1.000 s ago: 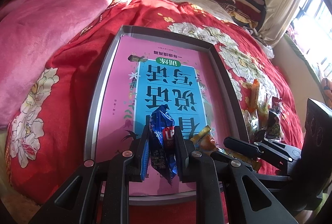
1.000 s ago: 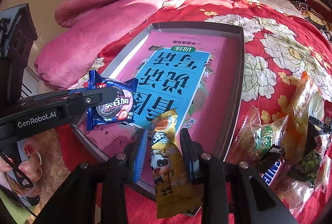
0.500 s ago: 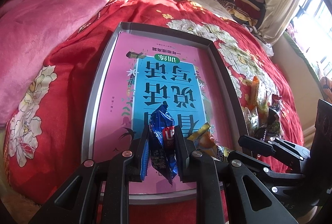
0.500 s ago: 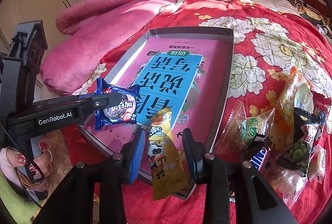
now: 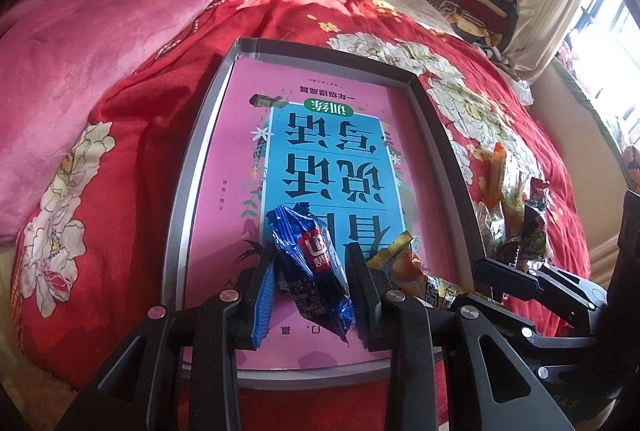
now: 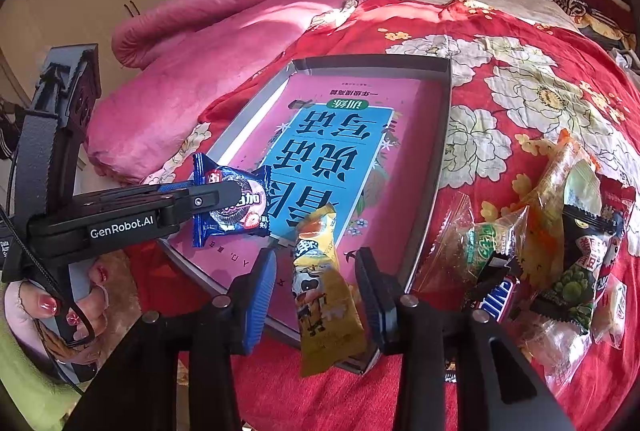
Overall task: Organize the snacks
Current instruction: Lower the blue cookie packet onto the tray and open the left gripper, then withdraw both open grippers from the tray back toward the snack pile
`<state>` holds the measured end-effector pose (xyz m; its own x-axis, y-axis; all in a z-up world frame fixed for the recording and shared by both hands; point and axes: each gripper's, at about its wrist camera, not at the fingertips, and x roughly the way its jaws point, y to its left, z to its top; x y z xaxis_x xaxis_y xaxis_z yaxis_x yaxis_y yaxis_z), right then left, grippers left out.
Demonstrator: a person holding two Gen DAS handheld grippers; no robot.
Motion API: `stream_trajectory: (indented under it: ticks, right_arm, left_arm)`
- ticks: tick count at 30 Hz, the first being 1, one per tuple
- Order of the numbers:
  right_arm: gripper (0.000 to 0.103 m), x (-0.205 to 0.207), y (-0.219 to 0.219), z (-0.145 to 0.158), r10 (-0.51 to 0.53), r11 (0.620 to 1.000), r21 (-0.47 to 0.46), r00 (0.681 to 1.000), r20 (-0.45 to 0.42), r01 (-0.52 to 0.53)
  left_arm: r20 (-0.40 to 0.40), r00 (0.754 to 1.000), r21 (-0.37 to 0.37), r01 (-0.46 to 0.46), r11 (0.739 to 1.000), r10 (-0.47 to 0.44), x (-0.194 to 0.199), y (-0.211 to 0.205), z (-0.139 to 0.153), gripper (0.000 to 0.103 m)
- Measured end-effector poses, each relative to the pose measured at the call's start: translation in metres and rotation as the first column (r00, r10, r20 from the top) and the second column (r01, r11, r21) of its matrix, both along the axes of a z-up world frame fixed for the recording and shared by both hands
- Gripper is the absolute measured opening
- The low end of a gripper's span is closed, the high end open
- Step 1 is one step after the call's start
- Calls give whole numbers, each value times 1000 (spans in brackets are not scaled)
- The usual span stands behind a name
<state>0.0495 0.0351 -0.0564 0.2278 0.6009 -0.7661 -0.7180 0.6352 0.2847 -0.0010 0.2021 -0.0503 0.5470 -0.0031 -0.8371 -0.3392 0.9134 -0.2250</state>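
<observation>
One grey tray (image 5: 188,167) holding pink book (image 5: 320,135); left gripper (image 5: 312,271) clamped on blue cookie packet (image 5: 310,263), right gripper (image 6: 316,279) parted around yellow snack packet (image 6: 324,283).

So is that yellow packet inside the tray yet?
Partly: the yellow packet lies across the tray's near rim, one end sticking out.

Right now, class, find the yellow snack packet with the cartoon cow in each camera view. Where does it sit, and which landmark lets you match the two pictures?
Left wrist view: the yellow snack packet lies low and right of centre, just right of the left gripper.
Right wrist view: it hangs at bottom centre, between the fingers of the right gripper.
Shared landmark: the pink and blue book in the grey tray.
</observation>
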Motion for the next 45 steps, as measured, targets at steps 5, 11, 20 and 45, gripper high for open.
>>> stream_trajectory:
  ticks: [5,11,20,45]
  right_arm:
    - [46,1,-4,2,-12,1000,7,1000,0,12]
    - [46,2,-9,6,-24,1000,17,1000,7,24]
    - [50,3,-15,10,-42,999,25,999,25,41]
    - [62,9,-67,55,-160,985,93,970,185,145]
  left_arm:
    - [-5,1000,6,-13,1000,13,0,2,-1,46]
    - [13,999,2,-39,999,39,-3,9,4,52]
    - [41,996,5,-81,997,81,-8,20,11,53]
    - [99,994,23,34,999,-36,-8,-28,30,69]
